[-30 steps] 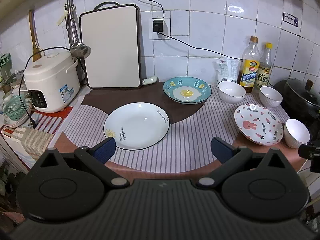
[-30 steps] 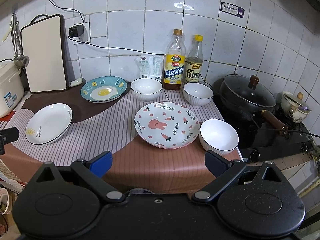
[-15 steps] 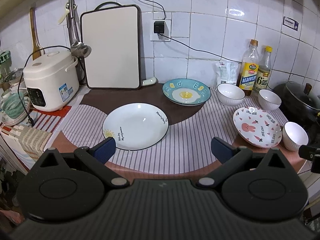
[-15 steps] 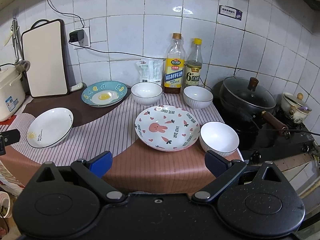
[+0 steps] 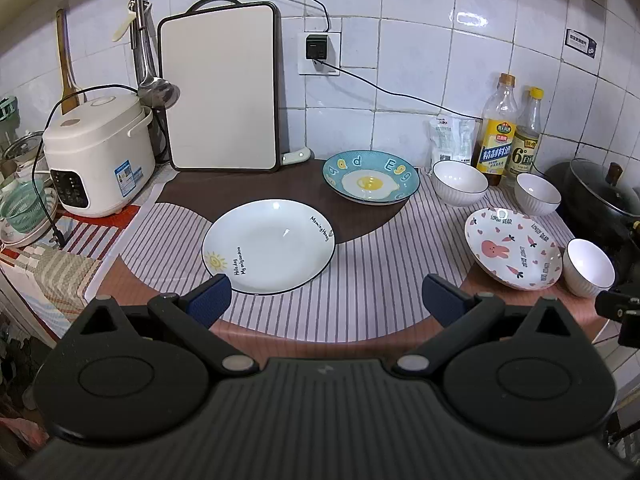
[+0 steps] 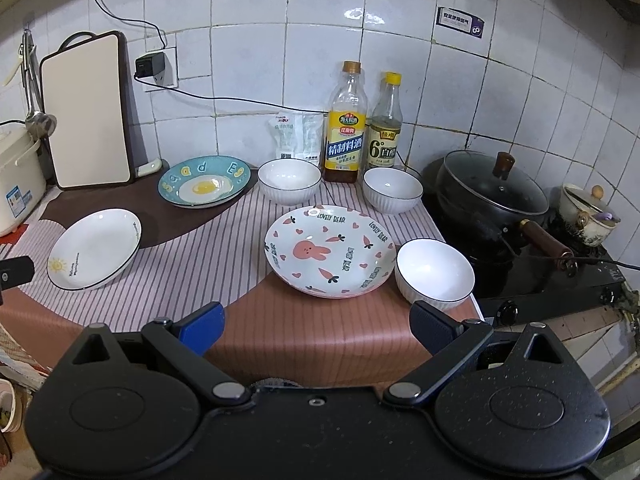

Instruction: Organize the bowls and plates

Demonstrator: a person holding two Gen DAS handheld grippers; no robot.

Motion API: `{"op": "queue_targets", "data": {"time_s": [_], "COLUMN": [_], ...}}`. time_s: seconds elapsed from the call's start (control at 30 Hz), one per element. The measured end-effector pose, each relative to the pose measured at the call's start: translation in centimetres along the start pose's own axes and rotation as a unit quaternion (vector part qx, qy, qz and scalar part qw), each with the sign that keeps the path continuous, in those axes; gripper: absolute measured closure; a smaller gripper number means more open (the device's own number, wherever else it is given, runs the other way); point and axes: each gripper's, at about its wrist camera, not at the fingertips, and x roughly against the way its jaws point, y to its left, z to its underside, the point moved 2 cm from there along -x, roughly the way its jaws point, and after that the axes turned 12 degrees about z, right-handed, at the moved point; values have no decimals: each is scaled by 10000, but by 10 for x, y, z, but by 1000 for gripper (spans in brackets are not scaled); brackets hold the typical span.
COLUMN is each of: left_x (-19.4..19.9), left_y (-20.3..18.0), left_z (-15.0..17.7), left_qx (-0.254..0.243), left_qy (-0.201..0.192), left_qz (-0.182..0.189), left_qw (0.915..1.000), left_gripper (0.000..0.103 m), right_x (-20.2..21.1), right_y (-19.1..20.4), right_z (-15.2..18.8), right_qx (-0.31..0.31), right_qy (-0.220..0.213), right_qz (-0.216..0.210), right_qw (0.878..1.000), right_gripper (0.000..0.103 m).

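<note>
Both grippers hang short of the surface's (image 5: 360, 320) near edge with nothing between their fingers. The left gripper (image 5: 326, 300) has its blue-padded fingers (image 5: 208, 300) spread wide apart, and the right gripper (image 6: 316, 324) likewise holds its fingers (image 6: 202, 326) wide apart.

Taking the pink rabbit plate (image 6: 330, 250) as the landmark: it lies flat on the striped cloth (image 6: 224, 256) near the front right of the surface. A white bowl (image 6: 434, 272) sits just to its right, touching or nearly touching its rim. Behind the rabbit plate stand two more white bowls, one to the rear left (image 6: 289, 180) and one to the rear right (image 6: 393, 190), each apart from the plate. Further to the rear left lies the blue fried-egg plate (image 6: 204, 186), and well to the left lies the white sun plate (image 6: 94, 248), close to the left gripper's fingers in the left wrist view.

Two bottles (image 6: 347, 128) stand against the tiled wall behind the rabbit plate. A lidded black pot (image 6: 492, 192) sits to its right, and a cutting board (image 5: 222, 88) and rice cooker (image 5: 100, 156) stand far to its left.
</note>
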Motion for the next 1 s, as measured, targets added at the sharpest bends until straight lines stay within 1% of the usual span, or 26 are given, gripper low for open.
{"op": "queue_targets", "data": {"time_s": [0.17,0.27,0.37,0.47,0.53,0.6,0.7,0.8,0.87,0.93,1.0], "left_x": [-1,0,0,-1,-1,-1,-5,-11,-18,-26,-36], "left_y": [1,3,4,8,12,17,28,45,59,73,88], "left_z": [0,-2,-3,-4,-6,-10,-17,-23,-25,-28,-30], "left_qx": [6,-85,-203,-278,-308,-308,-262,-31,87,156,248], "left_qy": [-2,-21,-87,-101,-144,-172,-171,-161,-129,-122,-72], "left_qz": [36,82,-17,71,155,238,325,461,445,363,261], "left_qw": [10000,9999,9998,9995,9993,9991,9990,9988,9989,9991,9993], "left_gripper": [0,0,0,0,0,1,2,3,3,3,4], "right_x": [-1,1,3,3,3,4,1,-5,-11,-18,-22], "right_y": [2,3,7,12,17,26,44,61,76,94,112], "right_z": [0,0,-1,-1,-1,-1,-4,-7,-12,-17,-21], "right_qx": [51,51,67,71,70,89,156,198,258,489,702], "right_qy": [26,7,-41,-118,-256,-488,-735,-1112,-1121,-1127,-1284], "right_qz": [-20,-79,-137,-271,-432,-623,-908,-1569,-1872,-2021,-2165], "right_qw": [10000,10000,9999,9995,9987,9968,9930,9811,9756,9716,9653], "right_gripper": [3,3,3,3,3,3,3,3,3,3,3]}}
